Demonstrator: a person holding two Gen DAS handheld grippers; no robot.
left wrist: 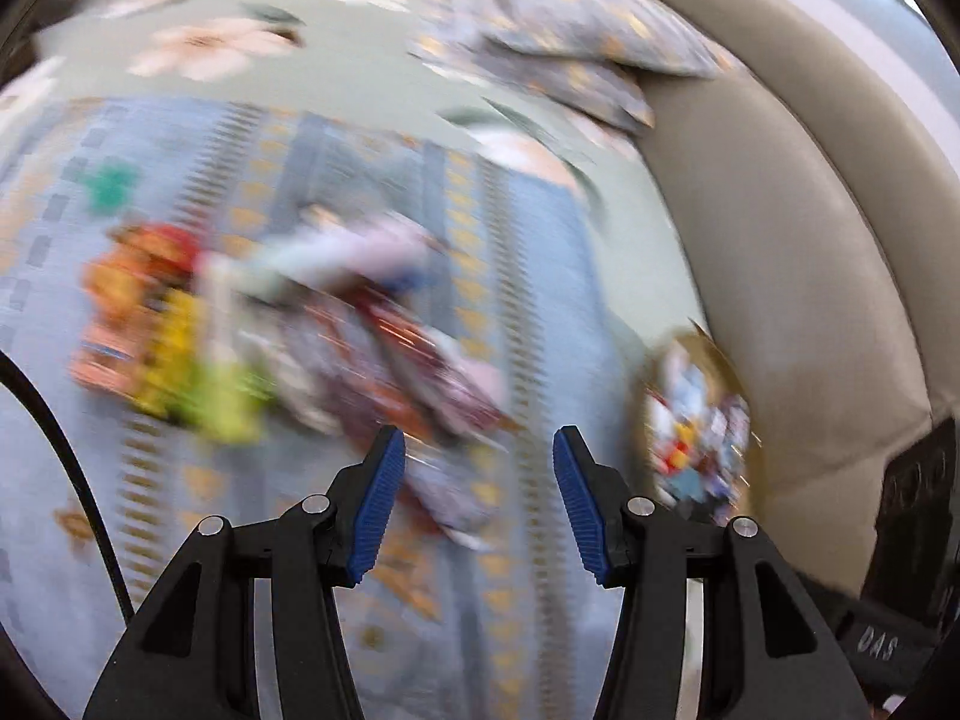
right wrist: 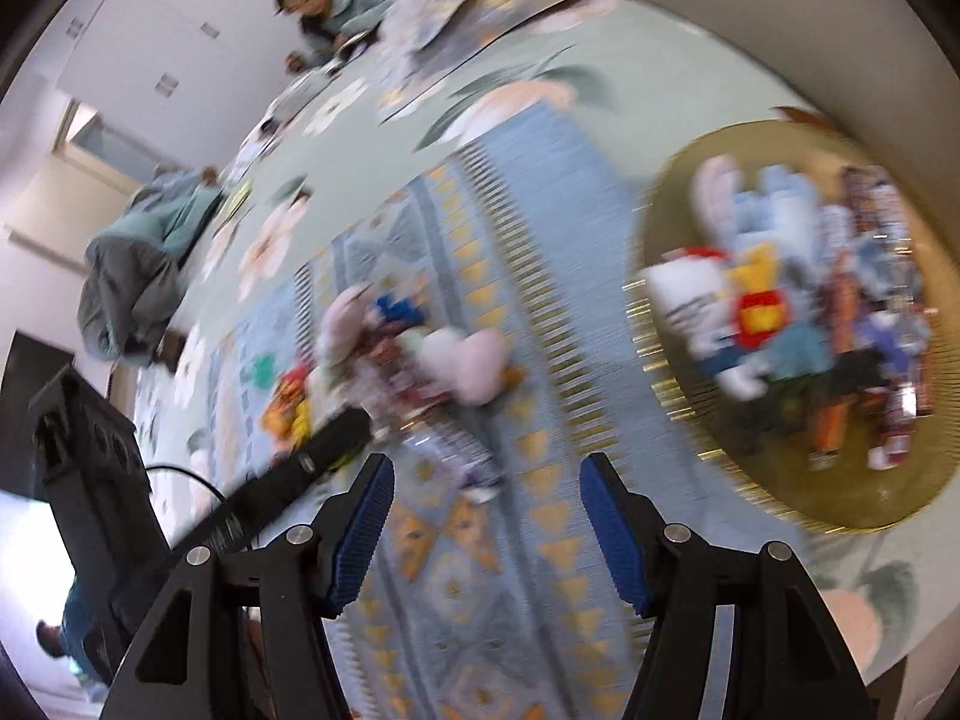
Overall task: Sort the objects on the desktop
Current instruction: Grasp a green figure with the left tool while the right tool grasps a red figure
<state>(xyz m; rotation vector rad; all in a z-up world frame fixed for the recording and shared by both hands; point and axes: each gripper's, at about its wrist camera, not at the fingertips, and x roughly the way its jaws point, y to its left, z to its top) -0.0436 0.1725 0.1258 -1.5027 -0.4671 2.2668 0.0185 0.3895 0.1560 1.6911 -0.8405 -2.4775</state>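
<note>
Hovering over the patterned blue mat (right wrist: 528,360), both claws spread and gripping nothing.
Left gripper (left wrist: 479,501) and right gripper (right wrist: 486,531) hanging above blurred toy pile (right wrist: 414,354); gold tray (right wrist: 678,396) lying rightward, holding more toys.

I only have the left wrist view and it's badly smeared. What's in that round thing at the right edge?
Observer: The right wrist view shows a gold round tray already piled with small toys and packets.
Operator: Is the right gripper carrying anything?
Observer: No, the right gripper is open and empty above the patterned blue mat.
Operator: Anything loose left?
Observer: A pink plush lies in the unsorted pile left of the tray.
</note>
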